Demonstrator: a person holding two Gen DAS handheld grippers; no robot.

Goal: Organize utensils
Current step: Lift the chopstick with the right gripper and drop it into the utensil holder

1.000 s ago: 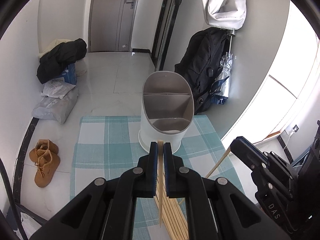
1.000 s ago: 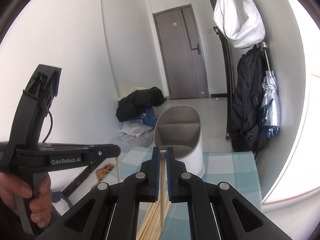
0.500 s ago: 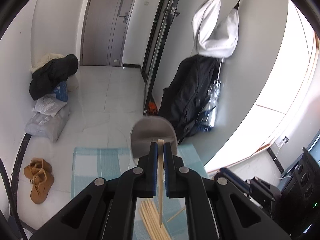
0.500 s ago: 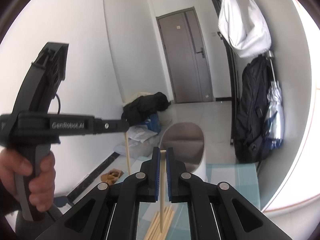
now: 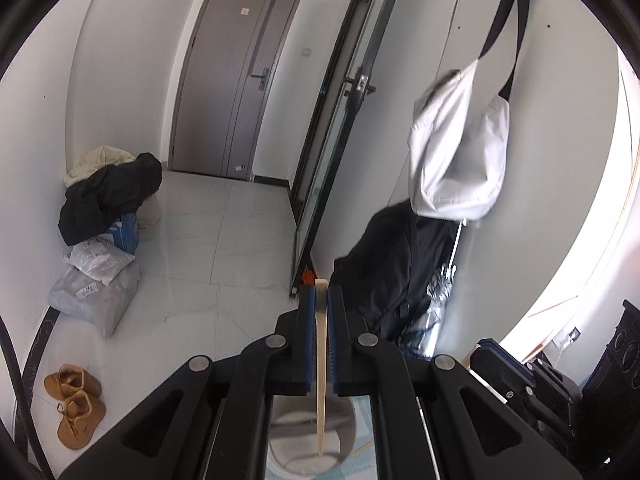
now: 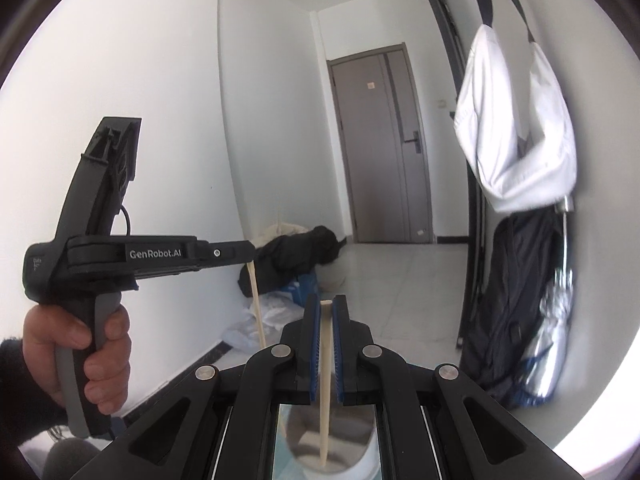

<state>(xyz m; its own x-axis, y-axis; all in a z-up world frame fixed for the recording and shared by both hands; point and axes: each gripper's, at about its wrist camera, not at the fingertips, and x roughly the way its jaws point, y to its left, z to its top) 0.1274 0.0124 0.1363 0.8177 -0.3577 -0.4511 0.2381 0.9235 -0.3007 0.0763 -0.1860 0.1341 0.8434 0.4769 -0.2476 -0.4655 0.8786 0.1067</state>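
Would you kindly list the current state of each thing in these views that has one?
Left tongs: shut on a chopstick.
Right tongs: shut on a second chopstick.
Utensil holder: upright below both tongs, nothing seen inside.
Grey door: closed.
White bag: hanging on the wall.

A white tiled floor point(image 5: 224, 248) is seen. Brown shoes point(image 5: 74, 408), grey parcels point(image 5: 96, 292) and a clothes heap point(image 5: 112, 196) are laid on it.
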